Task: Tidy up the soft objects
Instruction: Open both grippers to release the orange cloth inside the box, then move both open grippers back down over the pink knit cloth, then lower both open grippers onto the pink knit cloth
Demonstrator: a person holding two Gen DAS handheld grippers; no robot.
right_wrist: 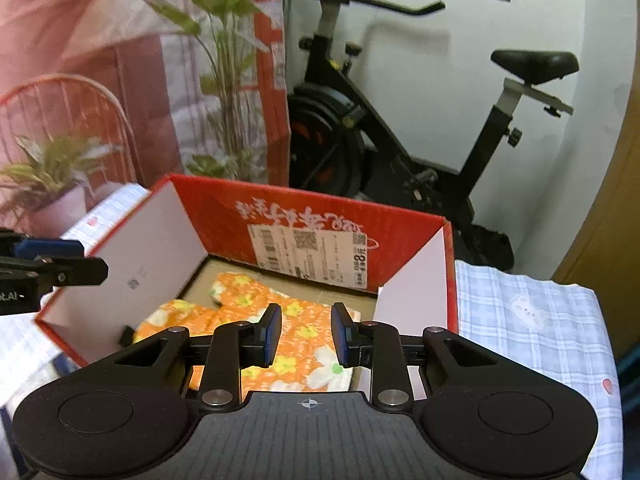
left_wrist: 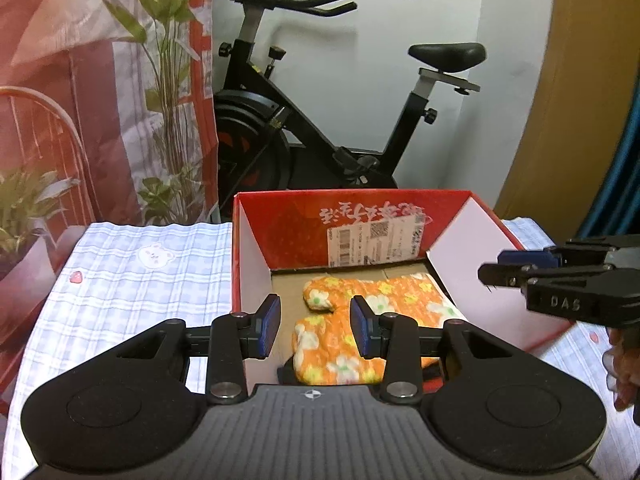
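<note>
An orange floral soft cloth (left_wrist: 340, 344) lies folded on the floor of an open red cardboard box (left_wrist: 296, 236). My left gripper (left_wrist: 316, 326) hangs above the box's near edge, jaws open, with the cloth showing through the gap and nothing gripped. In the right wrist view the same cloth (right_wrist: 240, 300) lies in the box (right_wrist: 224, 220). There my right gripper (right_wrist: 306, 334) stands open over it with nothing between its pads. Each gripper shows at the other view's edge: the right gripper (left_wrist: 492, 266) beside the box's right flap, the left gripper (right_wrist: 94, 258) beside the left flap.
The box stands on a table under a blue checked cloth (left_wrist: 140, 280), which continues to its right (right_wrist: 528, 328). Behind stand a black exercise bike (left_wrist: 320, 128) and a red printed curtain (left_wrist: 100, 100). A hand (left_wrist: 624, 364) shows at the right edge.
</note>
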